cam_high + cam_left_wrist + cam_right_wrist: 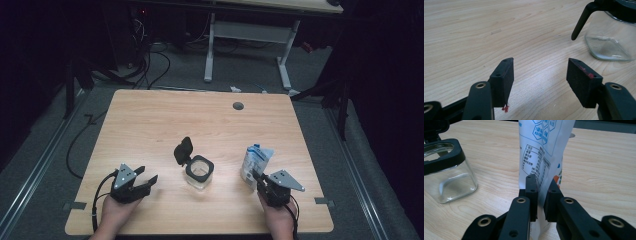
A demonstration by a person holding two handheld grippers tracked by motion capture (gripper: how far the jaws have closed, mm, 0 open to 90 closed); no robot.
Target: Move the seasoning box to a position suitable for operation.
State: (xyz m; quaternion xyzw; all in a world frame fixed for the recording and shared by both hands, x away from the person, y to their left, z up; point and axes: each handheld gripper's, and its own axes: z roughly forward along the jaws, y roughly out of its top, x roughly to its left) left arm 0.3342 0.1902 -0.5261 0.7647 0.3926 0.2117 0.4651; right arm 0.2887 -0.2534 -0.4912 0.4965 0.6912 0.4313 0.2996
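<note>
A white and blue printed pouch (254,162) stands upright on the right of the wooden table (150,120). My right gripper (261,181) is shut on the pouch's (544,152) lower edge, both pads (532,188) pinching the thin film. A clear glass jar (200,172) with a black rim and a flipped-open black lid (183,149) sits at the table's middle. The jar (445,172) lies left of the pouch in the right gripper view. My left gripper (146,179) rests on the front left of the table, open and holding nothing. Ahead of its fingers (505,77) to the right stands the jar (610,37).
A round grey cable port (238,106) sits near the table's far edge. Another desk frame (245,45) and loose cables (150,60) lie on the floor behind. Bare wood spreads across the left and far parts of the table.
</note>
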